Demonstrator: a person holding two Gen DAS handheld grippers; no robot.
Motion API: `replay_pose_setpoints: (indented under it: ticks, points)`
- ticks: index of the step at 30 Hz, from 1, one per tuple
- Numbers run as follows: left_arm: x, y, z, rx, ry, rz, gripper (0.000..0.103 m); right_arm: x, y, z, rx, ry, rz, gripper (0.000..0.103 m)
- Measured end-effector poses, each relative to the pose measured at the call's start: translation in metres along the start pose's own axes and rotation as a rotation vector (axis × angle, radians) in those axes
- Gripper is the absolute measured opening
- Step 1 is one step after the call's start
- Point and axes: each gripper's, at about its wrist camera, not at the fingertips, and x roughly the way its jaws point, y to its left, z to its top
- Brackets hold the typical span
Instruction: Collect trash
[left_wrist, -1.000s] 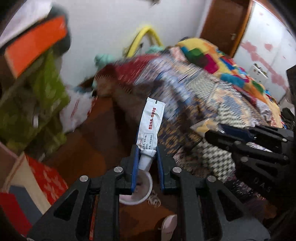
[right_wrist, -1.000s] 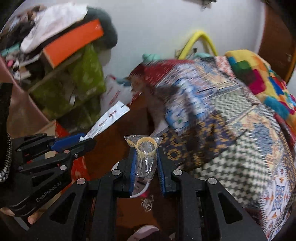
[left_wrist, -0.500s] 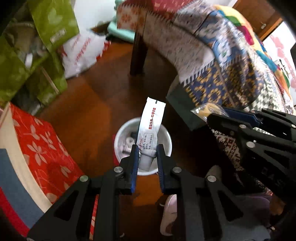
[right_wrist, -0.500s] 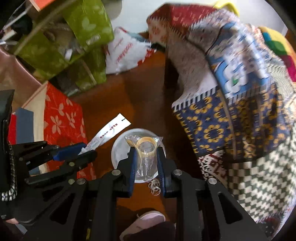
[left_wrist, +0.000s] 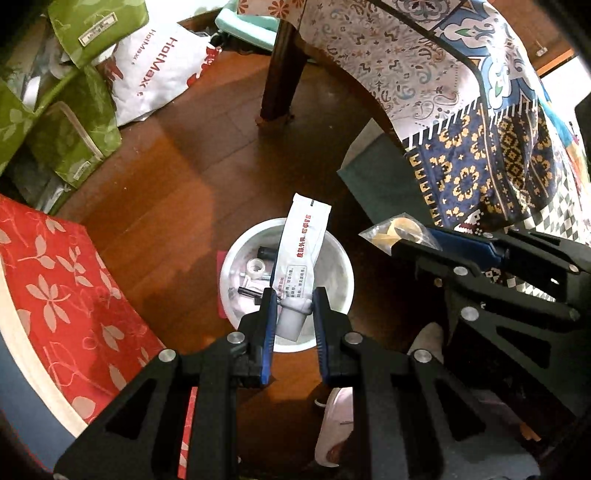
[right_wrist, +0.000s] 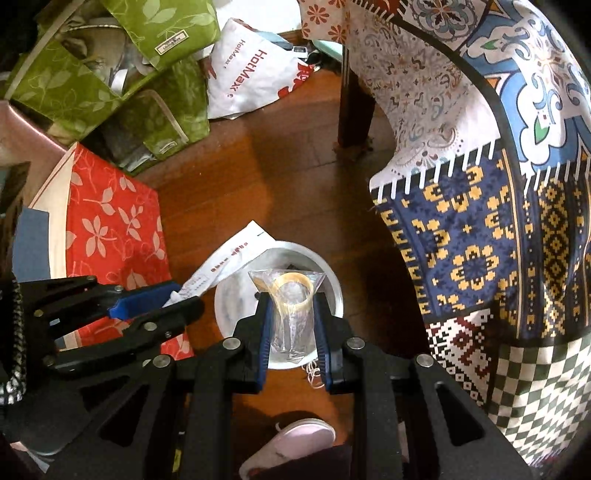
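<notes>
Fingers of the left gripper (left_wrist: 292, 308) are clamped on the cap end of a white ointment tube (left_wrist: 301, 254), which stands up and away from the jaws with its flat crimped tail farthest out. Directly beyond and below the fingertips sits a small white trash bin (left_wrist: 341, 269) on the wooden floor (left_wrist: 177, 192), already holding a few small scraps; off to the right of this gripper, the right gripper (left_wrist: 413, 245) shows side-on with its own load. Seen from the right wrist, the right gripper is closed on a clear plastic bag (right_wrist: 293, 314) with a yellowish tape ring (right_wrist: 293, 290) inside, the bag sticking out past the fingertips and lying over the bin's opening. To its left the left gripper (right_wrist: 177, 301) points in toward the same bin, its tube reaching the bin's rim. Both pieces of trash seem to be at the drop-off step. Next, each gripper probably needs to hang squarely above the opening and then let go, so the tube's long tail does not catch the rim and tip out.
</notes>
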Motion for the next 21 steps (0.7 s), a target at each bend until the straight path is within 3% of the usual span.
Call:
replay_pose_setpoints:
  ticks: [8, 21]
  points:
    - [0.001, -0.001, 0.002, 0.028, -0.007, -0.007, 0.019, 0.008, 0.001, 0.003, -0.004, 0.039, 0.004, 0.027]
    - [-0.017, 0.002, -0.004, 0.034, -0.028, 0.03, 0.022, -0.014, -0.003, -0.001, 0.008, -0.007, 0.014, 0.028]
